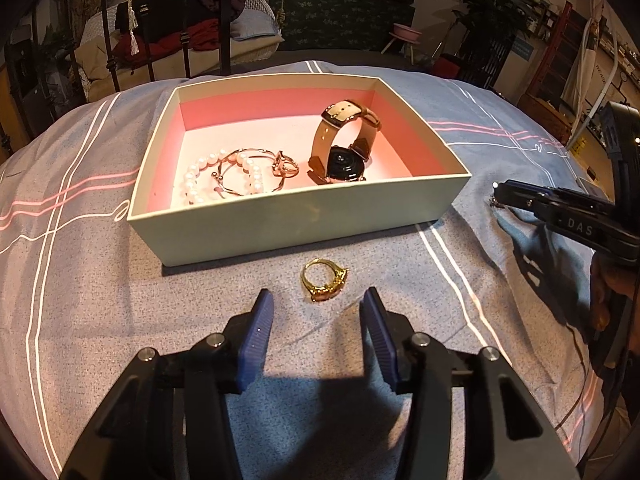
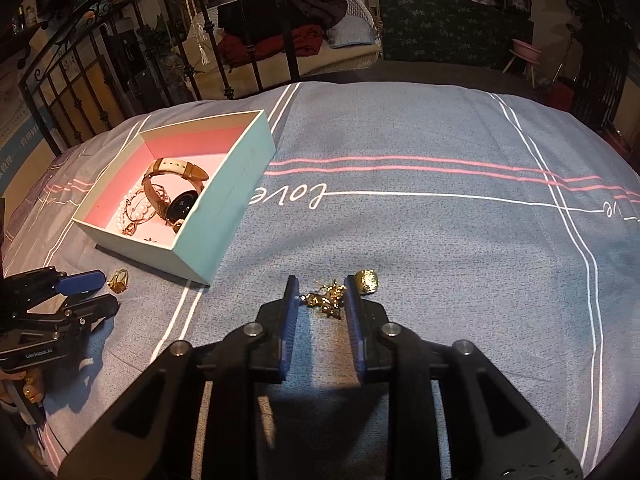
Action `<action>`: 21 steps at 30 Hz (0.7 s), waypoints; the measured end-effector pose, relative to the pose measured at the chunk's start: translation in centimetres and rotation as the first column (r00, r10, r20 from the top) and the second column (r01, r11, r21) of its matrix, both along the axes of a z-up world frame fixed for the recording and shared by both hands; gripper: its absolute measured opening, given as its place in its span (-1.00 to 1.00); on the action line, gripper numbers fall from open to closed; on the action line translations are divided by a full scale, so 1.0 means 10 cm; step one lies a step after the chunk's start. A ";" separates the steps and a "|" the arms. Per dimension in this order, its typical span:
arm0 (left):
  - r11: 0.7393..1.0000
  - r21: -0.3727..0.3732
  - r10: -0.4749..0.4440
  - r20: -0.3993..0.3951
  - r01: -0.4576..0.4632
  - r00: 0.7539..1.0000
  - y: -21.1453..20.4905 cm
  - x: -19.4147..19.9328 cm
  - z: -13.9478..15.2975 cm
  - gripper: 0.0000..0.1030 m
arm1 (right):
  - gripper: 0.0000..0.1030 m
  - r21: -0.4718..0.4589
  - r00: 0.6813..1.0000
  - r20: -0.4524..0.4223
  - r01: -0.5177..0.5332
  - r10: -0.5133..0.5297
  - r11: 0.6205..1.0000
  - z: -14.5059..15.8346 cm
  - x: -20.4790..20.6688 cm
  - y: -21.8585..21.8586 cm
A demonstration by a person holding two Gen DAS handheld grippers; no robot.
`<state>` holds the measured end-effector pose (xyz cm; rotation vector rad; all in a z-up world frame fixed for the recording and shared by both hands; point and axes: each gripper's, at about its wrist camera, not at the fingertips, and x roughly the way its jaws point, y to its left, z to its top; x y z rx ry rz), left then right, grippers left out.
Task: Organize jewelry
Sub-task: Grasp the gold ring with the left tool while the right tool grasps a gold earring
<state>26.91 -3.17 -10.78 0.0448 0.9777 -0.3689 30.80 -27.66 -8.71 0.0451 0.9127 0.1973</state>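
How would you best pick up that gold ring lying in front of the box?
Probably from above, pinching the plain band of the ring. It lies tilted on the bedspread, ornate top nearest the open left gripper, so the smooth hoop gives the fingers flatter sides.

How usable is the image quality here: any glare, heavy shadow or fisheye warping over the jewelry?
Left wrist view: warm light, sharp gold ring, left gripper casting a shadow below it, box edges bowed by the fisheye. Right wrist view: the gold chain glints between the fingers of the right gripper, detail too small to resolve; bedspread stripes curve, corners are black.
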 end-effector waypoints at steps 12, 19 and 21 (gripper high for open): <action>1.000 0.004 -0.005 0.005 0.005 1.000 -0.02 0.01 -0.02 -0.16 | -0.53 -0.104 0.999 -0.032 -0.002 -0.001 0.995 -0.09 -0.05 -0.21; 1.000 0.027 -0.015 0.005 0.015 1.000 -0.07 0.12 -0.04 -0.31 | -0.53 -0.170 0.998 -0.027 -0.066 0.063 0.983 -0.13 0.15 0.06; 0.999 0.034 -0.019 0.007 0.019 1.000 -0.10 0.15 -0.05 -0.38 | -0.53 -0.166 0.998 -0.025 -0.058 0.054 0.984 -0.14 0.18 0.05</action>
